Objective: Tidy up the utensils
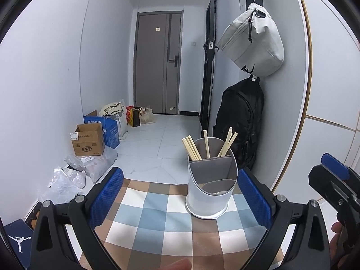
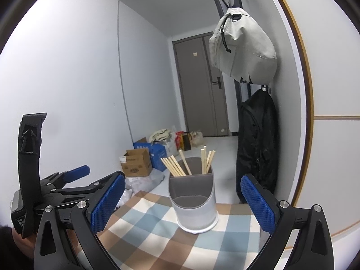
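A white and grey utensil holder point(image 1: 211, 193) point(image 2: 194, 204) stands on the checked tablecloth point(image 1: 157, 231) point(image 2: 157, 236) near the table's far edge. Several wooden chopsticks point(image 1: 193, 149) point(image 2: 177, 166) stick up from its rear compartment; its front compartment looks empty. My left gripper point(image 1: 180, 195) is open, its blue pads point(image 1: 105, 198) wide apart, with the holder just ahead between them to the right. My right gripper point(image 2: 182, 202) is open too, the holder straight ahead between its pads point(image 2: 258, 204). Neither holds anything. Each gripper shows at the edge of the other's view.
Beyond the table edge lies a tiled hallway floor with cardboard boxes point(image 1: 88, 139) and plastic bags point(image 1: 90, 164) along the left wall. A black backpack point(image 1: 240, 123) and a grey bag point(image 1: 252, 40) hang on the right wall close to the holder. A closed door point(image 1: 157, 63) ends the hall.
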Available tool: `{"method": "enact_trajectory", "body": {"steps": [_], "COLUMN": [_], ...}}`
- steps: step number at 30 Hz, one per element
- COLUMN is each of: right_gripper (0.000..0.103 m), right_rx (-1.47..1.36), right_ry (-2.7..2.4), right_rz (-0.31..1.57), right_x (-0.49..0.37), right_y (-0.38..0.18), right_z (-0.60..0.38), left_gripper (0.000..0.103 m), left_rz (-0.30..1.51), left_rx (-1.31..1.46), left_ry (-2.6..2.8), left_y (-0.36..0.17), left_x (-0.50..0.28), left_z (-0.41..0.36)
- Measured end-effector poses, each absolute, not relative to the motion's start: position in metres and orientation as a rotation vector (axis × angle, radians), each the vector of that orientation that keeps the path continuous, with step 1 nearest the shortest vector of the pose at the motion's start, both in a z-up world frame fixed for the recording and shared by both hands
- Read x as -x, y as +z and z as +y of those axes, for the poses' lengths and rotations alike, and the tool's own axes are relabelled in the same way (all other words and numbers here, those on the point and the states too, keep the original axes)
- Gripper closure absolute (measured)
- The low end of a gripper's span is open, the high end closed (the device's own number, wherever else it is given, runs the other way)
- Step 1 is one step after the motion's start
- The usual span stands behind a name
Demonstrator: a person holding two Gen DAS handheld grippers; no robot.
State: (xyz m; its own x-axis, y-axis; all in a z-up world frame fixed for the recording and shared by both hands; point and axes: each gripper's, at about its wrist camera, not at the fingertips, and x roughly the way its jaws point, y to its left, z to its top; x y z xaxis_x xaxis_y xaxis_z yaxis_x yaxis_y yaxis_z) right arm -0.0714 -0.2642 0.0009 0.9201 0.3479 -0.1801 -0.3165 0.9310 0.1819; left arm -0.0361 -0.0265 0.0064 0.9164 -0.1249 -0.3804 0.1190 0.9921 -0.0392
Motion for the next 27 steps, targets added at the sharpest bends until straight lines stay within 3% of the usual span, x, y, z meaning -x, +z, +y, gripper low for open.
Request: {"method": "enact_trajectory", "body": {"steps": [27], "right_gripper": [0.000], "right_rx": [-0.142], "right_ry": [0.341], "right_rz": [0.221], "right_x": [0.0715], "right_y": [-0.0013], "right_z": [-0.2640], "left_gripper": [0.004], "left_rz": [0.390], "left_rx": [0.003], "left_ry": [-0.102], "left_y": [0.0036], "left_x": [0.0356], "left_z": [-0.0250]}}
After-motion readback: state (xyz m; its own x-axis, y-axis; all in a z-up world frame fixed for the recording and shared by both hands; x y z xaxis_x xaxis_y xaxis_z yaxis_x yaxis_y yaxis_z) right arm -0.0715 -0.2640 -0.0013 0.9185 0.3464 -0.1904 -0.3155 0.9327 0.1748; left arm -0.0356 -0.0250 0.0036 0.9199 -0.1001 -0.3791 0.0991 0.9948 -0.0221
